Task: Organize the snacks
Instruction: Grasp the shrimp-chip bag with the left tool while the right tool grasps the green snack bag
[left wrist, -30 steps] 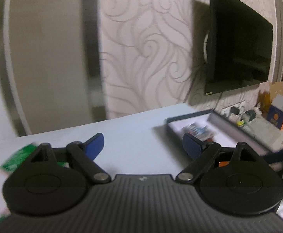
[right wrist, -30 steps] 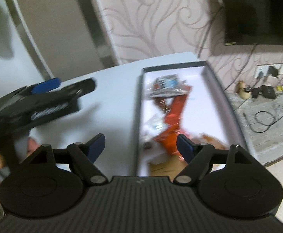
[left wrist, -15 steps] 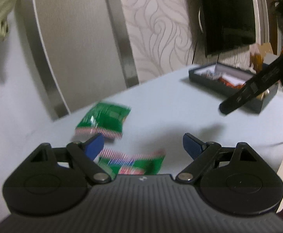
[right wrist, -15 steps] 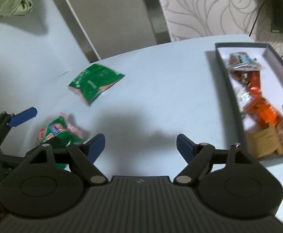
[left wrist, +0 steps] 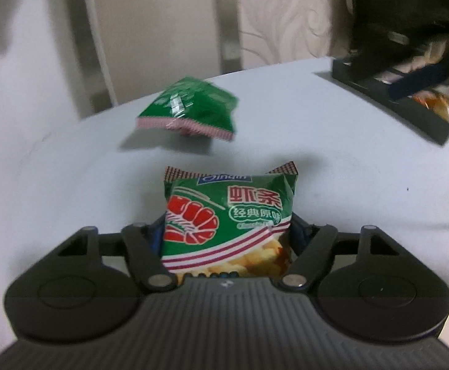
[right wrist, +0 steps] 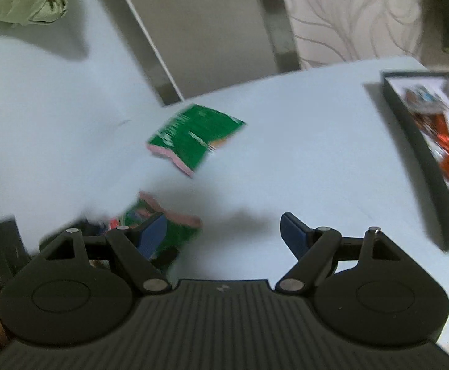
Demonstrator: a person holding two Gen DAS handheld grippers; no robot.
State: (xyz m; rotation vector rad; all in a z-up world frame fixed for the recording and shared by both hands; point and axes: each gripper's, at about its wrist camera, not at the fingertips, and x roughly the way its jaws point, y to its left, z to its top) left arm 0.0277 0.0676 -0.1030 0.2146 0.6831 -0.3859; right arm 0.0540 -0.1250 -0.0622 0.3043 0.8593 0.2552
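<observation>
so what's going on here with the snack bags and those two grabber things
A person is tidying snacks with a pair of hand-held tongs. The left tongs are closing around a green shrimp-chip bag that sits between their fingers on the white table. The right tongs are open and empty, hovering over the table. A second green bag lies loose farther back. Off to the right, a dark box already holds several other snacks.
</observation>
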